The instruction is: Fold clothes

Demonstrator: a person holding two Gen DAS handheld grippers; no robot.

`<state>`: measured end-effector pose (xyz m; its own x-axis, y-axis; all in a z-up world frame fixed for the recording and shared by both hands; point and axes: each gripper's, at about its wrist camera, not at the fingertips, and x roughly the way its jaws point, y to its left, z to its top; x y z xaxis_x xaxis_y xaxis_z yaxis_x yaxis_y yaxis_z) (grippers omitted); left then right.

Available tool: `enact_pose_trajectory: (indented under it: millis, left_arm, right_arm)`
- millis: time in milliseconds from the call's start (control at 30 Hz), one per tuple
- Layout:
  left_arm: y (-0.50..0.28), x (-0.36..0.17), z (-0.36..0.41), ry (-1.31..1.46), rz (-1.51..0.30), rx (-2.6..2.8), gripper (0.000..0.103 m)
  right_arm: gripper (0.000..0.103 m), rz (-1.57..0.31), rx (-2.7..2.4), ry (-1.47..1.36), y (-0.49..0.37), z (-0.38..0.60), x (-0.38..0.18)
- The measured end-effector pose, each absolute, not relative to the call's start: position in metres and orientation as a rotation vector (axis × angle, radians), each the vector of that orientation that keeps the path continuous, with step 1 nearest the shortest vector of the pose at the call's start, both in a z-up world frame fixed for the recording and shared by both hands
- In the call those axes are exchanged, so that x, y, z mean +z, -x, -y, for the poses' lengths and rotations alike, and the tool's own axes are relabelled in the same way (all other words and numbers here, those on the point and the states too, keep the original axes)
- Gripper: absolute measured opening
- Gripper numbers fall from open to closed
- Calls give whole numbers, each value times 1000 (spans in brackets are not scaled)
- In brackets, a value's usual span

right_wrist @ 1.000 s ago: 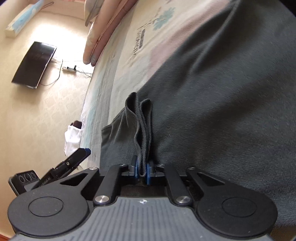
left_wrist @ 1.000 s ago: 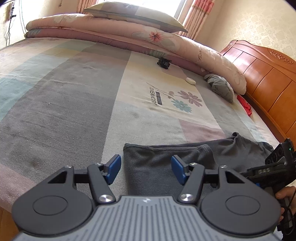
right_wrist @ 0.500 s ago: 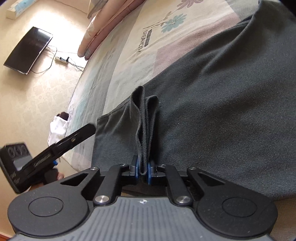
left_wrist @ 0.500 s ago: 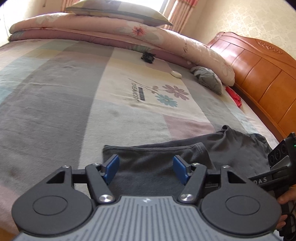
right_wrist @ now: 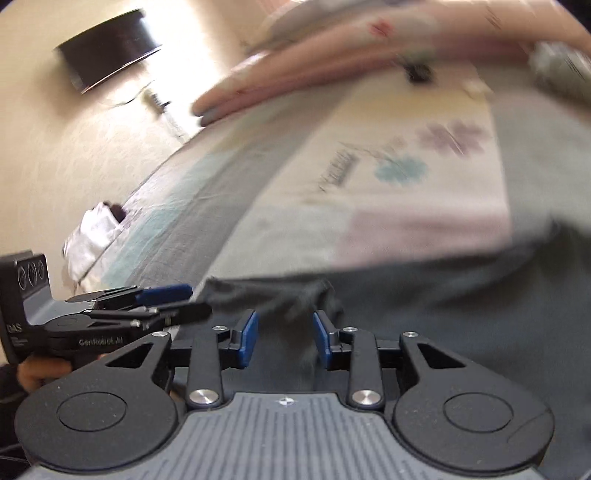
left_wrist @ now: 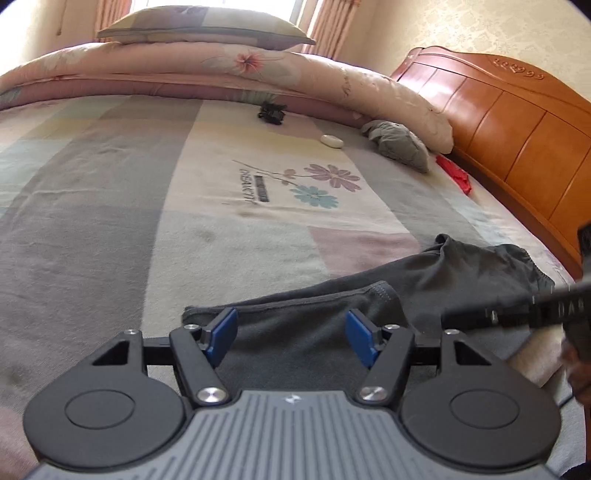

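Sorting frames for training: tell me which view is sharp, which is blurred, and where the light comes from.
Left wrist view: sharp, fisheye-curved; daylight comes from the window behind the pillow. Right wrist view: motion-blurred over bed and dark grey garment; only the right gripper is crisp.

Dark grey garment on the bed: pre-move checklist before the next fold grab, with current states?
1. Left gripper open: ok.
2. Right gripper open and free of cloth: ok.
3. Dark grey garment lying on the bed, between the left fingers: ok.
4. Garment flat, no bunching: not ok, far end is rumpled.
5. Folded edge aligned: cannot tell, right wrist view is motion-blurred.
6. Grippers apart from each other: ok, but close.
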<state>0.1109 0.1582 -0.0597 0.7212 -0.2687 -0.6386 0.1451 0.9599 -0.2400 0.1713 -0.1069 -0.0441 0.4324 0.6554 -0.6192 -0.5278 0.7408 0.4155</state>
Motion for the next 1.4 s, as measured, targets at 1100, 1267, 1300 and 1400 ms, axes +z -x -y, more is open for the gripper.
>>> enact_pose_trajectory:
  millis: [1100,1267,1300,1400]
  left_arm:
    - [-105,-64,-117,76,-827,-350,68]
    - [-94,-83,-98,-32,-887,-352,70]
    - [-91,-81,-95,-58,-899,-357,71]
    - [-90,-70,-89,-105,-899,-345,71]
  right_arm:
    - [72,-824,693,49,-116,139,-58]
    - [84,-818,529,19,-119,189,-60]
    - [86,-814,489,17,-120,201,-60]
    - [97,-779,361,-10,-125,247,-59]
